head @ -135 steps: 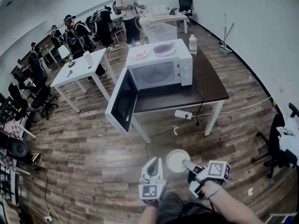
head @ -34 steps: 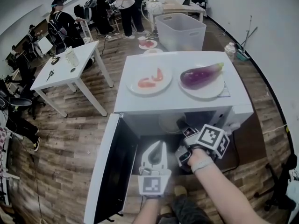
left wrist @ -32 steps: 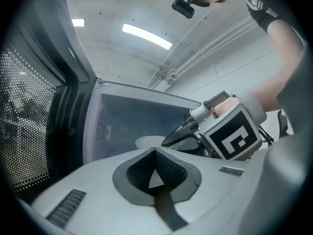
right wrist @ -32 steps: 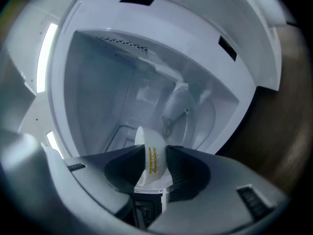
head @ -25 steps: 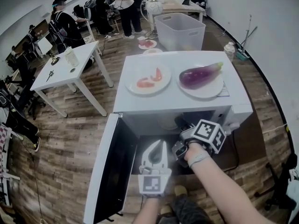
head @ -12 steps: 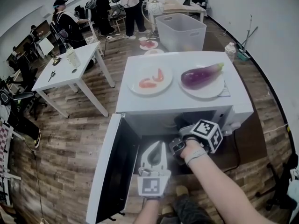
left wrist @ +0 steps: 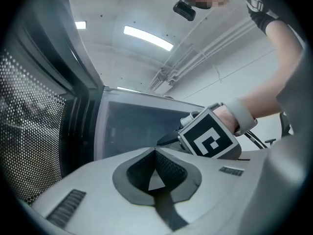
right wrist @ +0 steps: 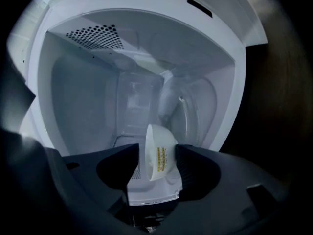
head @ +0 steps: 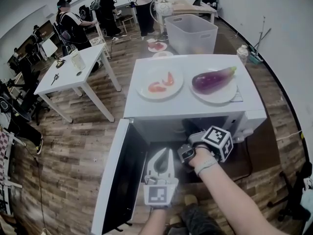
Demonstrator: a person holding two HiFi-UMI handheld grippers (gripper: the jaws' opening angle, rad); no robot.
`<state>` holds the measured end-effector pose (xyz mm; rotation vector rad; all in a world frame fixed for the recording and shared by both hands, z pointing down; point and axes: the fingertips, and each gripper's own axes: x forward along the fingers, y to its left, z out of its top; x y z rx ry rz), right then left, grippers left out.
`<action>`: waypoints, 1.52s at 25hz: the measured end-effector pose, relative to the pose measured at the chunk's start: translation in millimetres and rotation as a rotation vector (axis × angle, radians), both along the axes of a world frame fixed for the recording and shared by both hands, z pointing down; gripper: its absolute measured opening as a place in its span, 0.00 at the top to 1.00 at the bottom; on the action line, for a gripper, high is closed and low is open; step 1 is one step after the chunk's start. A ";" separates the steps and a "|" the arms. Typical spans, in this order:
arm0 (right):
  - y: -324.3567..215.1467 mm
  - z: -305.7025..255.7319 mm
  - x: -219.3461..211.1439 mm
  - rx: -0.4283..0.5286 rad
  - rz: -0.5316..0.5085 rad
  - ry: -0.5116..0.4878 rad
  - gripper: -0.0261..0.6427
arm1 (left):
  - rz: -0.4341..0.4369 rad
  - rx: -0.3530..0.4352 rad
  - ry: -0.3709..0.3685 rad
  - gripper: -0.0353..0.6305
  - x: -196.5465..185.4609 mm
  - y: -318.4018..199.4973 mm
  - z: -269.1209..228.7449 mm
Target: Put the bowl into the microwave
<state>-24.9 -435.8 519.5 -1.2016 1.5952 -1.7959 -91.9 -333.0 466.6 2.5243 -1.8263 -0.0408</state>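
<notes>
Two grippers in view. Right gripper (right wrist: pixel 152 155) is inside the microwave (head: pixel 195 104), jaws opening around the bowl (right wrist: pixel 160 156). One pad looks already clear of it. The bowl is in the cavity, near the front. Left gripper (head: pixel 161 164) hangs by the open door (head: pixel 117 180), jaws pressed together, nothing in them. Step: releasing the bowl. Next probably: pull the right gripper straight out without nudging the bowl, then shut the door.

Microwave (head: pixel 188 104) mouth open toward front; door (head: pixel 120 180) swung wide at left; bowl (right wrist: pixel 160 156) inside near mouth, cavity roomy beyond.
</notes>
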 end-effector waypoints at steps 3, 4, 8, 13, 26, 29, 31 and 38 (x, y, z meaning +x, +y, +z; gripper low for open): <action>3.9 -1.6 -1.8 -0.003 -0.010 -0.037 0.59 | 0.002 0.001 0.001 0.95 0.3 -1.6 -0.1; 5.5 -3.2 -2.6 -0.004 -0.011 -0.053 0.57 | 0.002 -0.004 0.005 0.95 0.9 -1.5 0.0; 13.5 -7.5 -3.3 0.003 -0.018 -0.093 0.57 | 0.009 -0.016 0.007 0.95 3.9 -0.5 0.4; 17.5 -8.4 -5.5 0.043 -0.017 -0.168 0.57 | 0.012 -0.007 0.007 0.95 2.9 -2.9 -1.2; 40.0 -6.5 -2.3 0.079 -0.055 -0.159 0.57 | 0.020 -0.013 0.000 0.95 3.1 1.8 0.7; 44.8 -9.2 -3.7 0.117 -0.084 -0.131 0.58 | 0.023 -0.014 -0.002 0.95 2.4 2.7 0.4; 48.6 -11.2 -4.2 0.152 -0.103 -0.107 0.65 | 0.022 -0.017 0.010 0.95 2.7 3.0 -0.3; 60.9 -16.0 -3.0 0.287 -0.191 0.037 0.96 | 0.027 -0.016 0.008 0.95 4.7 1.6 -0.7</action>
